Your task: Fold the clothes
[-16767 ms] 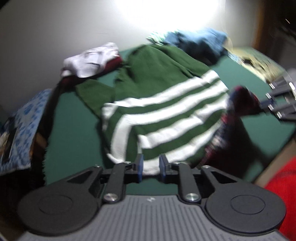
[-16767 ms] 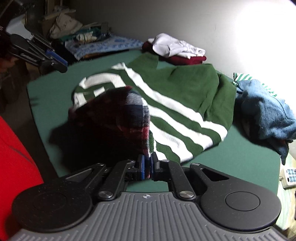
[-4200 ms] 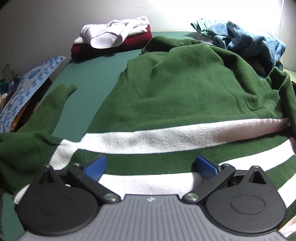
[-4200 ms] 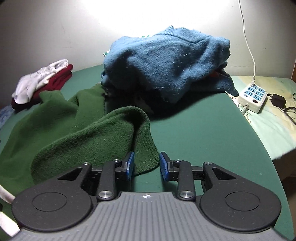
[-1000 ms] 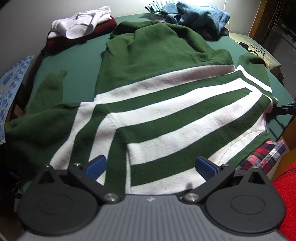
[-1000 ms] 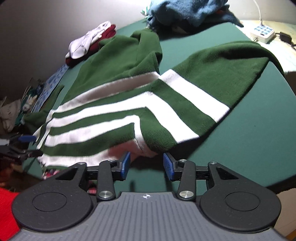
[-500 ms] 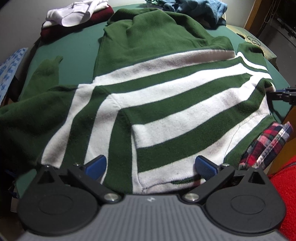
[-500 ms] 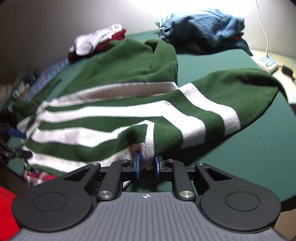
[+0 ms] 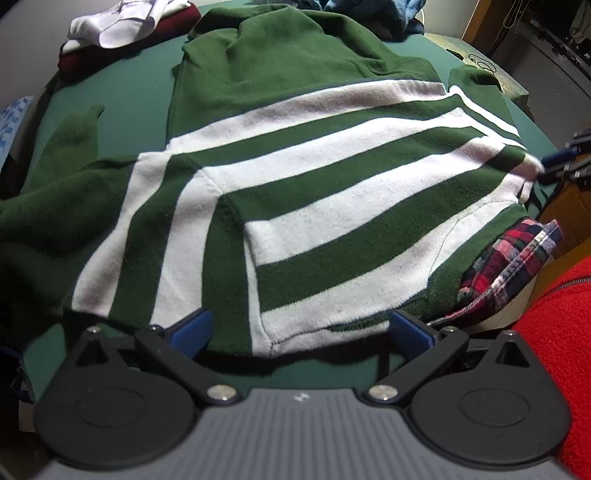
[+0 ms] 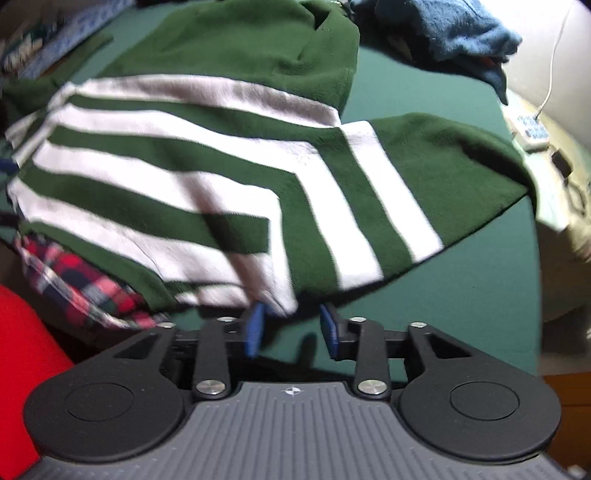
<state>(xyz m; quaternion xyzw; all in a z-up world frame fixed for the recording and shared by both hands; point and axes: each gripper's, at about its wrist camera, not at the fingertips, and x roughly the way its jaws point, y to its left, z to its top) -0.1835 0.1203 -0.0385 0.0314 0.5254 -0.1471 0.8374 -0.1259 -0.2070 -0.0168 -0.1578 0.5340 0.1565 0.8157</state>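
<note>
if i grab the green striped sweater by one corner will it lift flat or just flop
The green striped sweater looks like thick, soft knit that lies in folds, so it will probably flop and drape from the held corner. Its sleeve spreads far sideways and would likely trail. The fuzzy surface on the green table suggests it drags rather than slides.

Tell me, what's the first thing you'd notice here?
The big green sweater with white stripes, spread across the middle of the green table. A red plaid cloth peeks out from under its near edge, and a rumpled blue garment sits at the far side.
</note>
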